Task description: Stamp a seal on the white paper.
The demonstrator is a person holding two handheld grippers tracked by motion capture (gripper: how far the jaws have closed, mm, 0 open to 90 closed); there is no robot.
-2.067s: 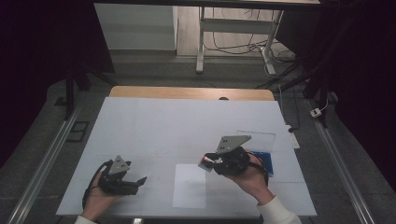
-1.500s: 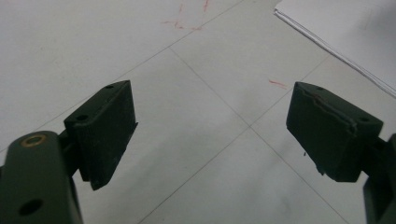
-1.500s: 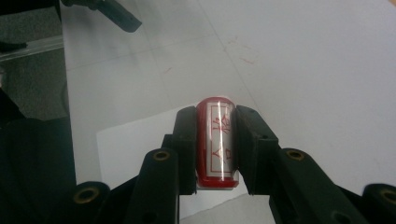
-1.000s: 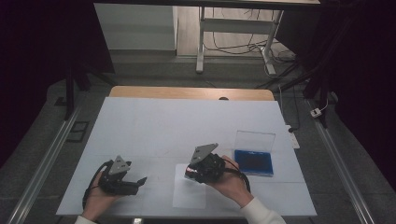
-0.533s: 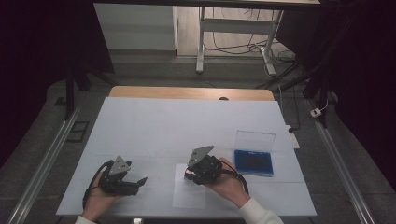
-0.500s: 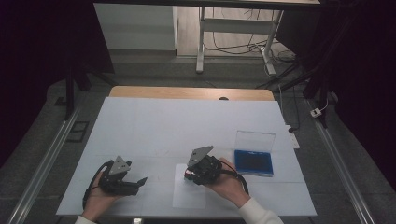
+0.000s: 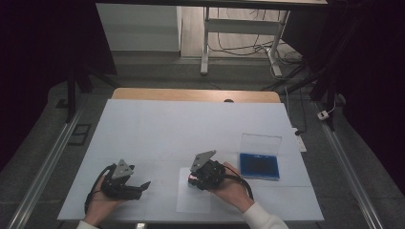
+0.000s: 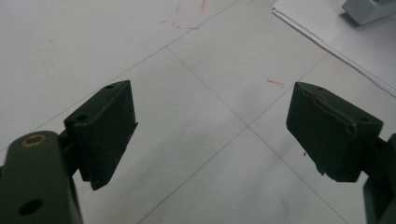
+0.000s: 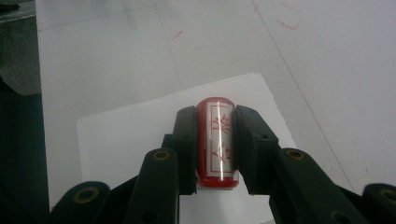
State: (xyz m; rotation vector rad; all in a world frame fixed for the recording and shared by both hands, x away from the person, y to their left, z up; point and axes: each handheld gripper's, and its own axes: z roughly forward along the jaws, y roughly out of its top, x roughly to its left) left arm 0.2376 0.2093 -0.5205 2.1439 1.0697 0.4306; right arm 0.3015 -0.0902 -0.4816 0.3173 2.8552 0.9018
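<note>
**Fingers clamped on a red seal above the paper sheet**

Fingers (image 9: 187, 140) of the right gripper (image 9: 215, 140) are closed tight on a red stamp (image 9: 215, 142), one black pad on each long side of it. In the right gripper view the stamp is a rounded red block with a pale face that bears red characters inside a thin frame, and its far end pokes out a little past the pads. Under it lies a white sheet of paper (image 9: 126, 135) on the pale counter (image 9: 327, 56); whether the stamp touches the sheet cannot be told.

From the high view, the right gripper (image 7: 193, 177) sits over the upper edge of that sheet (image 7: 193, 202), near the front middle of the counter (image 7: 191, 124), with the stamp (image 7: 190, 178) a small reddish spot at its tip. A blue box (image 7: 259, 165) with its clear lid raised rests on the counter just to the right of the right hand (image 7: 231, 188).

The left gripper (image 7: 142, 185) rests low on the counter at the front left, well apart from the sheet. In the left gripper view its fingers (image 8: 105, 128) stand wide apart with nothing between them, and faint red marks (image 8: 275, 83) dot the surface beyond.
</note>
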